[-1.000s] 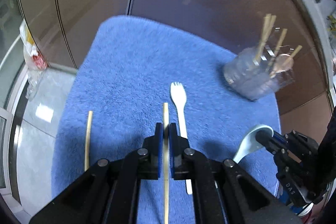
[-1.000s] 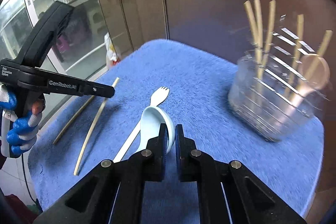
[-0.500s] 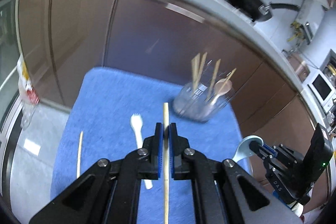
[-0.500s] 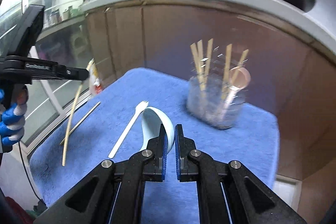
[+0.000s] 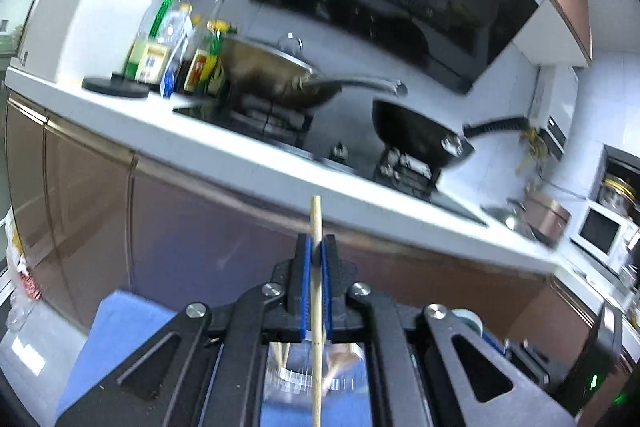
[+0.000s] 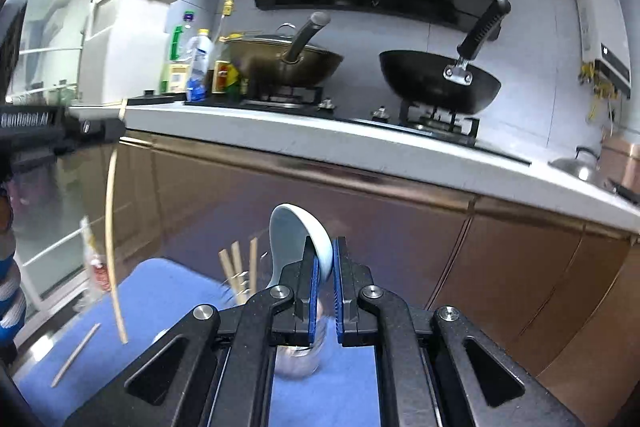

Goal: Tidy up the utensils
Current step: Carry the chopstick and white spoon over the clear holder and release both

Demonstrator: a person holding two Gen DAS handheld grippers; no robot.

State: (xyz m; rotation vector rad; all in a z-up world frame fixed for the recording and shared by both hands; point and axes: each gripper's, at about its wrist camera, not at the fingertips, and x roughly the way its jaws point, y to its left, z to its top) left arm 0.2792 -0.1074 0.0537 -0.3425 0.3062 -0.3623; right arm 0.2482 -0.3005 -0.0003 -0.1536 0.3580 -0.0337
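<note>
Both tongs loaded, above mat.

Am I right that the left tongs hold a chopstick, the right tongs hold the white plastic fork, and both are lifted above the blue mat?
Not quite: the right tongs grip the pale blue ceramic spoon, not a fork, as the right wrist view shows. The left tongs do hold a chopstick, and both are raised above the blue mat.

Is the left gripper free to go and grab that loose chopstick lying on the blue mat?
Probably not yet. The left gripper is shut on a chopstick of its own, so its jaws are occupied, though nothing covers the loose chopstick on the blue mat.
</note>
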